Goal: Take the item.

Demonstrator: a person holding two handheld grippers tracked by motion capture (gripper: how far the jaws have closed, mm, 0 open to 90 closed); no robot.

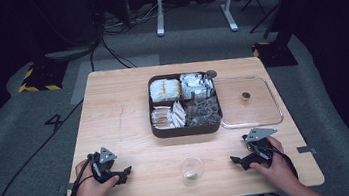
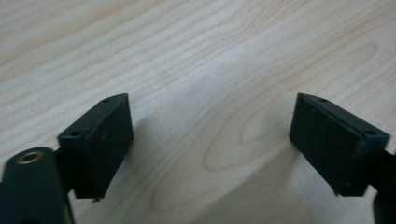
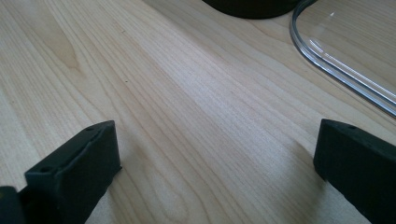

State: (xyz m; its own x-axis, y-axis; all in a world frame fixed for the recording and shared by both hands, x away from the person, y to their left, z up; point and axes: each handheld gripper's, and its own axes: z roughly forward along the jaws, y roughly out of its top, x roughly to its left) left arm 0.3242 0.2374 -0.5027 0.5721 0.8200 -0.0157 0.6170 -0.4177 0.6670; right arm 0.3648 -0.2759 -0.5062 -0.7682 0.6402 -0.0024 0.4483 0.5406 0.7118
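Item: we log left hand-held gripper (image 1: 125,173) and right hand-held gripper (image 1: 236,160), jaws spread and empty, on the desk (image 1: 114,115) at lower frame; small clear cup (image 1: 192,169) between them risks tipping if clipped.
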